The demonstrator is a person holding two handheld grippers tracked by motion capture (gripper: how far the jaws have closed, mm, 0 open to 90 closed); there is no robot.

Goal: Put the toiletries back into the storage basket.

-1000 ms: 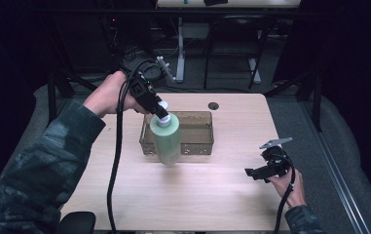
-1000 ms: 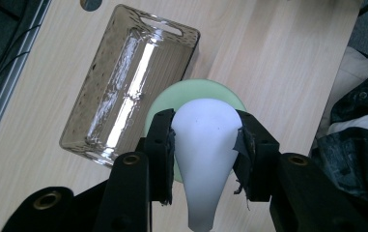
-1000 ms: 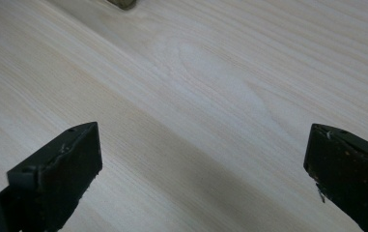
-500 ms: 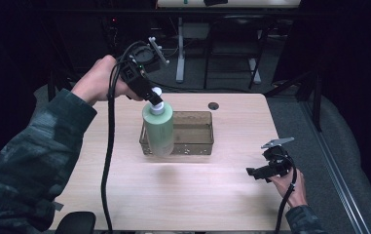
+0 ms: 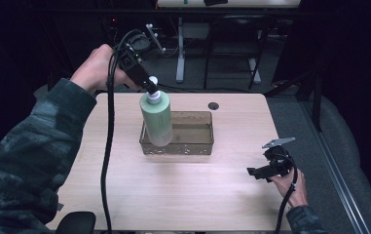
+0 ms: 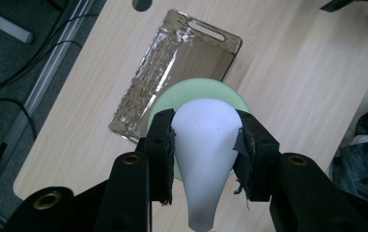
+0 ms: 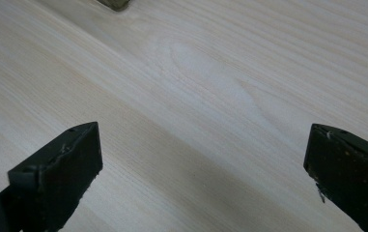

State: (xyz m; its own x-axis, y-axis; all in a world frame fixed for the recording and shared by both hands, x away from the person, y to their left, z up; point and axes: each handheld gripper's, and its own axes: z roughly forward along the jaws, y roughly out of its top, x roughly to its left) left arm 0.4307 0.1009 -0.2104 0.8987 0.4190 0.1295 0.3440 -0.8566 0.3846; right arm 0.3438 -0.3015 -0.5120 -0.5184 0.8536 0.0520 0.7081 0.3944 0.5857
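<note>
While your right tongs (image 5: 263,170) rest spread and empty at the near right of the surface (image 5: 222,195), your left tongs (image 5: 149,87), pinching the white cap of the green bottle (image 5: 156,119), have carried it farther, over the tray's (image 5: 193,146) left end, likely for placing inside.

Green bottle (image 5: 157,120), white cap (image 6: 205,145), hangs upright over the tray's left end. Clear brown tray (image 5: 193,146) lies mid-table, empty

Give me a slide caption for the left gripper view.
Left tool clamps the green bottle's white cap above the clear bin.
</note>
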